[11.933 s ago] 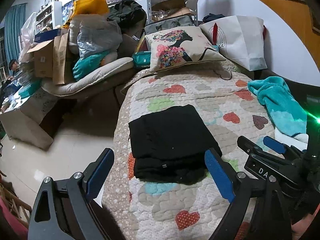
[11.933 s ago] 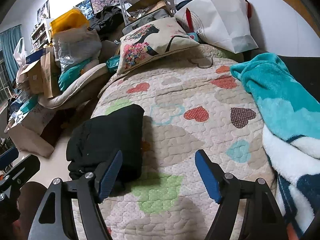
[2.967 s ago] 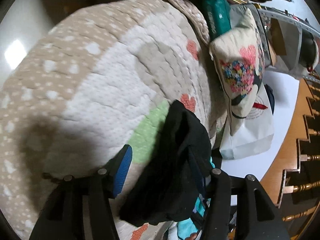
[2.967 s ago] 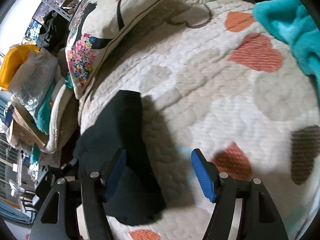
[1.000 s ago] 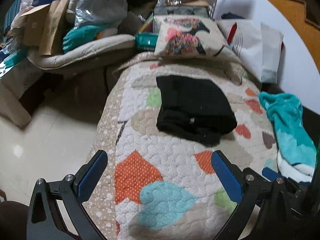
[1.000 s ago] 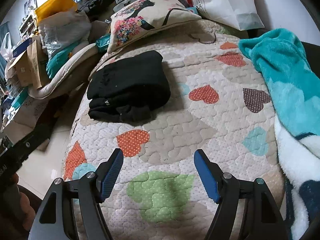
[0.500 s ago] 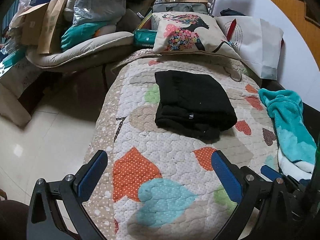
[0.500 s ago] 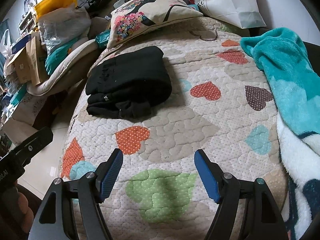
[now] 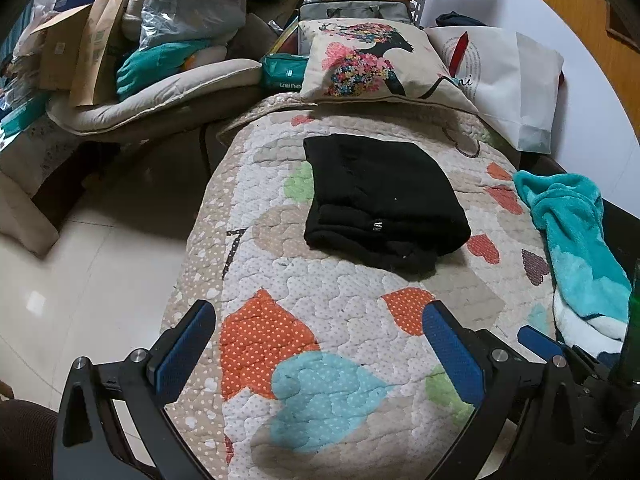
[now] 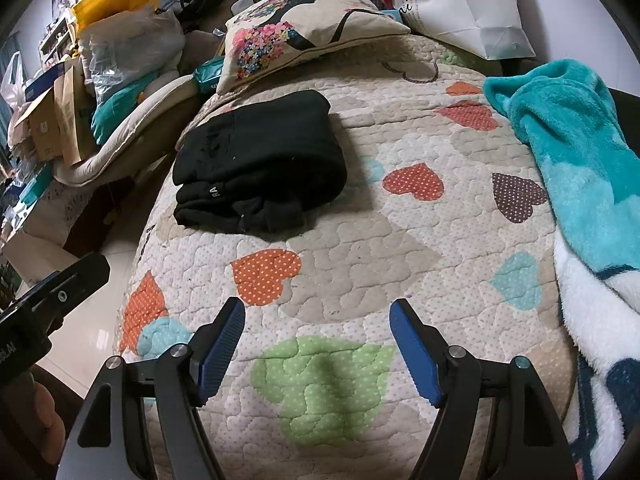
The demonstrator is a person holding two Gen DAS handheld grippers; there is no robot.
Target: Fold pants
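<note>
The black pants (image 9: 380, 200) lie folded in a compact stack on the heart-patterned quilt (image 9: 328, 320), toward its far left side; they also show in the right wrist view (image 10: 260, 164). My left gripper (image 9: 320, 344) is open and empty, held above the quilt's near end, well short of the pants. My right gripper (image 10: 316, 344) is open and empty, over a green heart patch, also short of the pants. The left gripper's body shows at the left edge of the right wrist view (image 10: 48, 300).
A flowered pillow (image 9: 372, 64) and a white paper bag (image 9: 516, 80) stand at the head of the bed. A teal and white blanket (image 10: 580, 152) lies along the right side. Boxes, bags and cushions (image 9: 140, 60) pile up left of the bed, beside a tiled floor (image 9: 80, 280).
Since three seconds ago both grippers have let go of the pants and drawn back toward the bed's near end. Over the last second the view has barely shifted.
</note>
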